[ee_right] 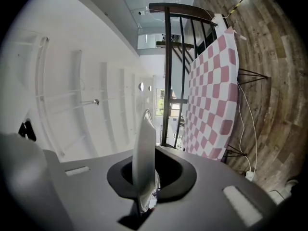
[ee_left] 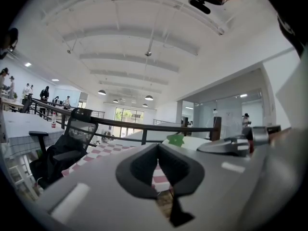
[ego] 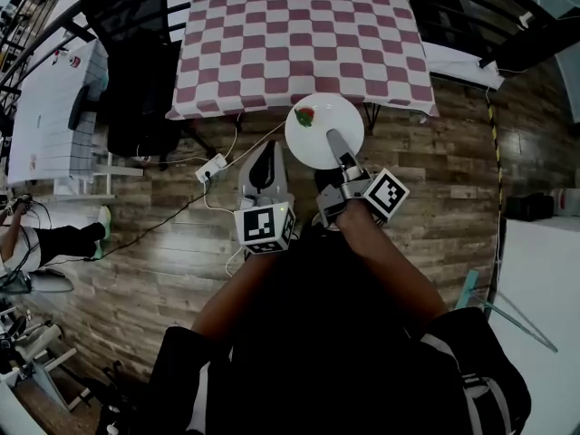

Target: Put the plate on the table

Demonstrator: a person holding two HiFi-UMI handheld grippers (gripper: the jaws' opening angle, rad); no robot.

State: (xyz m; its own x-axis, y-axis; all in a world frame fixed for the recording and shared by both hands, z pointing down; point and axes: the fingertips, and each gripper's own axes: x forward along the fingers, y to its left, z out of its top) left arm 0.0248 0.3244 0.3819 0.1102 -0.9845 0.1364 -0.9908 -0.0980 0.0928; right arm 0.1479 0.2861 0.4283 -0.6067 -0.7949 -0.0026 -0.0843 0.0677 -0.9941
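Now we count one plate (ego: 328,139) bearing one small red-and-green thing (ego: 305,116), pinched by our right tongs (ego: 336,145); left tongs (ego: 264,159) pressed together, empty.

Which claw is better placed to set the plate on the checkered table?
Right. The right claw grips the plate by its rim, just short of the near edge of the checkered table. The left claw is shut on nothing, beside it.

A checked cloth (ego: 299,62) covers the table (ego: 299,7); seemingly a power strip (ego: 211,168) lies on the wooden floor (ego: 435,179)
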